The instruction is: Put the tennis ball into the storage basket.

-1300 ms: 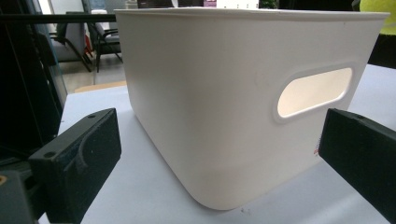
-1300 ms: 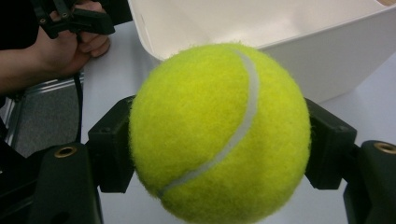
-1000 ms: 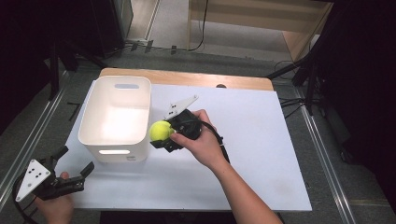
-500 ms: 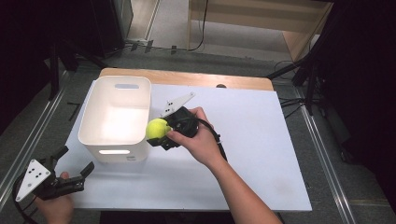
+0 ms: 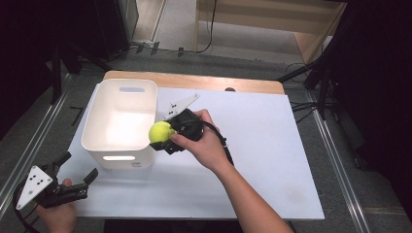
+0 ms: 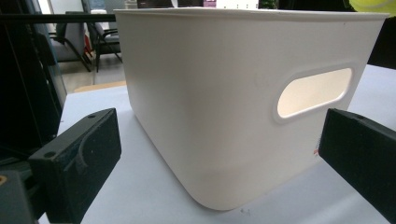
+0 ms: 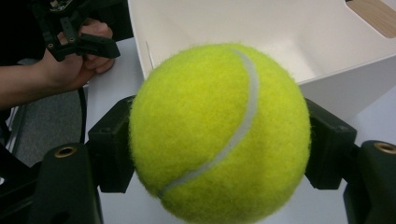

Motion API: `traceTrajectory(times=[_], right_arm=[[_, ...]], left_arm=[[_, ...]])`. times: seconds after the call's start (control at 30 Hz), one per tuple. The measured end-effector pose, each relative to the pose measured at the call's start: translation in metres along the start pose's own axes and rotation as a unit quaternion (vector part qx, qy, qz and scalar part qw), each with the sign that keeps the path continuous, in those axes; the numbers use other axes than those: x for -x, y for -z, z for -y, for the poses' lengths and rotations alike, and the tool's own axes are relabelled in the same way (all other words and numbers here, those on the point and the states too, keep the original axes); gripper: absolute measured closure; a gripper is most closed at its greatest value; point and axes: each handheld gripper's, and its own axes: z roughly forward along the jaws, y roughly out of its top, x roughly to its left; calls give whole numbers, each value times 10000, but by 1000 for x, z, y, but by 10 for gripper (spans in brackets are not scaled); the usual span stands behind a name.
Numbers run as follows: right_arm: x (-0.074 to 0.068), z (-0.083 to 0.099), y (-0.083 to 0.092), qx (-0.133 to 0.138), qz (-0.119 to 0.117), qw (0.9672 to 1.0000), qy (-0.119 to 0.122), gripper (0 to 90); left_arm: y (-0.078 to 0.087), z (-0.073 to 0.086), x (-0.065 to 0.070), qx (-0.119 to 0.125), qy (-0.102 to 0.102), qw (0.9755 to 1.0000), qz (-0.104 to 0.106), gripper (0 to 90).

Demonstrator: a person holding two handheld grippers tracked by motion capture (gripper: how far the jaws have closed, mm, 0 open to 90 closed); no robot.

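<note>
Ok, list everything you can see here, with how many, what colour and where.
bin: one, white, left part of the table, handle cutouts in its end walls.
tennis ball: one, yellow-green, at the bin's right rim, held between jaws.
table: one, white top, wooden far edge.
right gripper: one, black, shut on the tennis ball.
left gripper: one, black, near left corner of the table, open, holding nothing.

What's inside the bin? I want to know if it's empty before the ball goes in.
The bin's visible floor looks bare white; its near corner is hidden behind the ball.
</note>
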Motion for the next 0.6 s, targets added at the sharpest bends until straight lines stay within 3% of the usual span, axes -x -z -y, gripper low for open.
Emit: traceTrajectory(times=[0.6], right_arm=[[-1, -15, -6, -12, -12, 10000, 74, 243]], left_arm=[[0, 0, 0, 1, 11, 10000, 1, 0]])
